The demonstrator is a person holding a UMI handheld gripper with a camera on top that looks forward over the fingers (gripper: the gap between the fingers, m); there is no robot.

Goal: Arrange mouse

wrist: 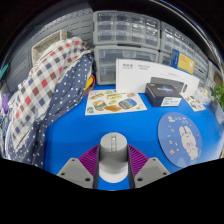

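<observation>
The gripper (pixel 113 172) has its two purple-padded fingers (pixel 88 160) set narrow against the flanks of the grey mouse (pixel 113 155), which sits clamped between them at six o'clock, nose pointing toward twelve, over the blue table (pixel 105 130). Just off at three o'clock lies a round mouse pad (pixel 183 137) with a printed cartoon figure, the likely spot for the mouse. At twelve o'clock, beyond the mouse, a printed card (pixel 115 101) lies flat, with a dark box (pixel 164 95) at one to two o'clock and a white box (pixel 143 71) behind it; stacked clear drawers (pixel 130 30) fill the far wall. A checked and dotted cloth (pixel 45 95) hangs at nine to ten o'clock. To do this step well, I judge the grip should stay even on both flanks and the mouse be carried low and level toward the pad, then set down square before the fingers part. The gripper looks to be held low and nearly level, tilted slightly down at the table; the holding hand is out of sight.
</observation>
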